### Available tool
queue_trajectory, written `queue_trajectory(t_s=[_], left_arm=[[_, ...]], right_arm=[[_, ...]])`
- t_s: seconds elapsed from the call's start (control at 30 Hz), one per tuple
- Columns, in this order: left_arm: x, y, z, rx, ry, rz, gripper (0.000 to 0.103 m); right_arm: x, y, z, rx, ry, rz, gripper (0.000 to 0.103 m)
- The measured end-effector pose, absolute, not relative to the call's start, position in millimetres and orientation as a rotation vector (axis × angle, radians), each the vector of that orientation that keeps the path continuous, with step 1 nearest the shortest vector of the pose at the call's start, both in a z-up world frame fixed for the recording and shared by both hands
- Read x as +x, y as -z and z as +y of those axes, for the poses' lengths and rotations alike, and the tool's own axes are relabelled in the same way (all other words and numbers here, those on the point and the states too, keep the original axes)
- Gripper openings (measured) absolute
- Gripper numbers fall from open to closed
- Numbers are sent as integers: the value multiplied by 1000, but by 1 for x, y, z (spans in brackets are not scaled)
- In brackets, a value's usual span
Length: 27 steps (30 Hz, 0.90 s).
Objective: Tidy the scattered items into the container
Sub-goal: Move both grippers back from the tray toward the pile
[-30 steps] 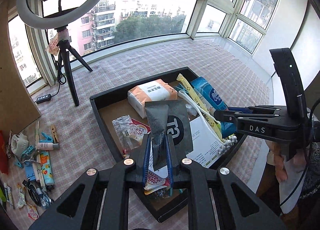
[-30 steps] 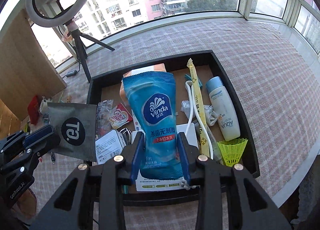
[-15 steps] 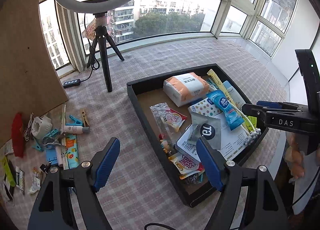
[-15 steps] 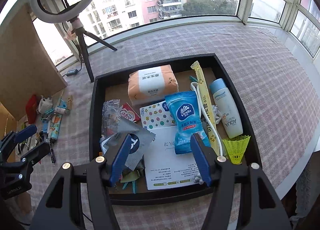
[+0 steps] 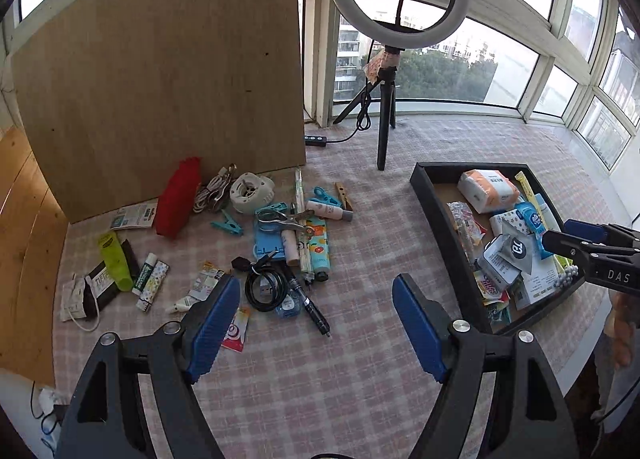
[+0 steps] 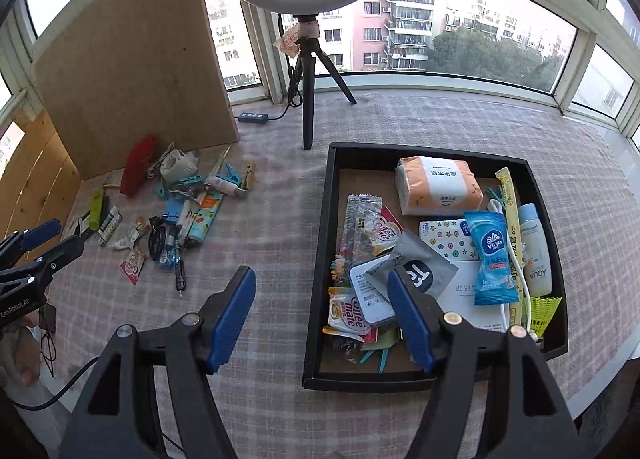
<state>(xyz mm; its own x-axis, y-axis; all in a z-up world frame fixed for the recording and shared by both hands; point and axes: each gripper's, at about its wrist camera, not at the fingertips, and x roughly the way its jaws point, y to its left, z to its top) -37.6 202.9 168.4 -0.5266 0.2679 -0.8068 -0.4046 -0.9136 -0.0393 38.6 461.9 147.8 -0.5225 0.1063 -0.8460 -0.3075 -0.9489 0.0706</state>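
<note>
Left wrist view shows our left gripper [image 5: 316, 323] spread wide and empty; the grey sachet [image 5: 516, 249] it clamped a second ago now lies in the black tray [image 5: 440, 219]. Our right gripper [image 6: 322, 317] has likewise dropped the blue Vinda pack [image 6: 492, 259] there, its jaws opening with nothing between them. Both have swung toward the clutter by the wooden board [image 5: 160, 79] at the cloth's far left edge. A coiled black cable [image 5: 266, 287] tangles with the black pen [image 5: 310, 305]; the ring-light tripod [image 5: 386, 119] stands between pile and tray.
</note>
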Motion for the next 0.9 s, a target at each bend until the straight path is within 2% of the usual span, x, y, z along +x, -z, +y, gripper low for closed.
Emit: queue_trajectory(t_s=[0.2, 0.43, 0.7, 0.9], left_arm=[[-19, -150, 138, -1344, -2549, 174, 77], [5, -135, 77, -1446, -2659, 35, 77], [21, -124, 52, -1501, -2686, -42, 77], [24, -124, 59, -1505, -2667, -15, 78]], right_arm=[[33, -141, 405, -1389, -2591, 160, 68], [35, -118, 364, -1386, -2576, 99, 68], [43, -93, 346, -1409, -2536, 98, 69], [44, -91, 348, -1407, -2520, 90, 69]])
